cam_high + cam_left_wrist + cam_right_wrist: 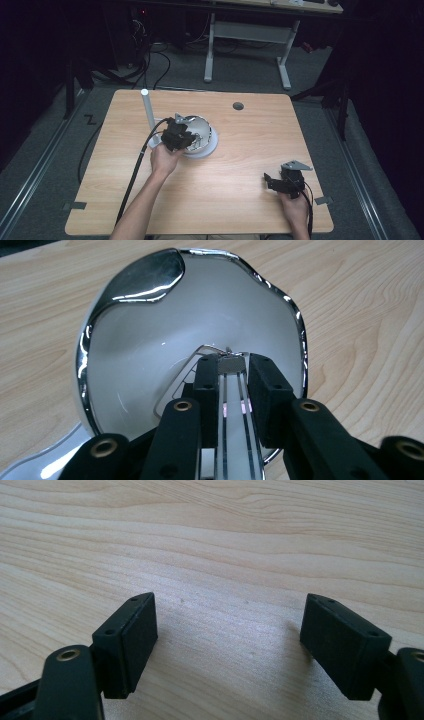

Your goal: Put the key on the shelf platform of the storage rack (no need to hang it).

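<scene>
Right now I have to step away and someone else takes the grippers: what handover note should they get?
Left gripper: shut on a thin silvery strip that runs between its jaws, inside the tilted white bowl with a chrome rim.
Right gripper: open, nothing between the jaws, over bare table at the person's right.
Bowl sits on a white plate near the table's middle; a white post stands beside it.
Done: strip gripped.
Left: probably moving the strip; where it goes, I cannot tell.
</scene>
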A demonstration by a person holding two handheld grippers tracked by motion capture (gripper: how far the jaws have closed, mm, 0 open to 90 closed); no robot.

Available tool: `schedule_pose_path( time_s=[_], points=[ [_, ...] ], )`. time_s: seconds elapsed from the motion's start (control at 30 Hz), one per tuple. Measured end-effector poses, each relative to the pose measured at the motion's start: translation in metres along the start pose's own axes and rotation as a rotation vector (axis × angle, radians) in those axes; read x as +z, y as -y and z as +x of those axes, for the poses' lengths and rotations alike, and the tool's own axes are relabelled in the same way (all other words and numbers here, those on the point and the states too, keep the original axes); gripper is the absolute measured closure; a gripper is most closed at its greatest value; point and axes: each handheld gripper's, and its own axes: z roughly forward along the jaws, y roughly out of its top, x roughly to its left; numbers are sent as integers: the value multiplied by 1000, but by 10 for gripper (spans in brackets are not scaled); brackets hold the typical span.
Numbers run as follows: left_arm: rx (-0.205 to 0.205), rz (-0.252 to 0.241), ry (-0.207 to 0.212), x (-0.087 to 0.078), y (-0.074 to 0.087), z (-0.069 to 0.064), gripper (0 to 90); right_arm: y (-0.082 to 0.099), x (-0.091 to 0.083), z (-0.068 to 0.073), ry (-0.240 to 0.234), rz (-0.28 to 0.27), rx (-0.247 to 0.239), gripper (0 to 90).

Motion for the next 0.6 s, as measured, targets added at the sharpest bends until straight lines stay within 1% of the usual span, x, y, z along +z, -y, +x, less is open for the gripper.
schedule_pose_path(
  time_s=[0.07,0.1,0.2,0.23,0.33,0.4,0.5,0.6],
  points=[
    [17,2,2,1,1,1,751,0,0,0,0,0,0,232],
    [12,2,-4,1,1,0,750,0,0,0,0,0,0,232],
    [25,9,-10,3,2,0,748,0,0,0,0,0,0,232],
    [22,9,-9,3,2,0,746,0,0,0,0,0,0,232],
    [21,10,-14,4,1,1,717,0,0,0,0,0,1,232],
    [28,6,-16,3,1,2,695,0,0,0,0,0,0,232],
    [12,-8,-3,-2,-4,0,666,0,0,0,0,0,0,232],
    [-10,-17,5,-7,-10,-2,618,0,0,0,0,1,2,232]
  ],
)
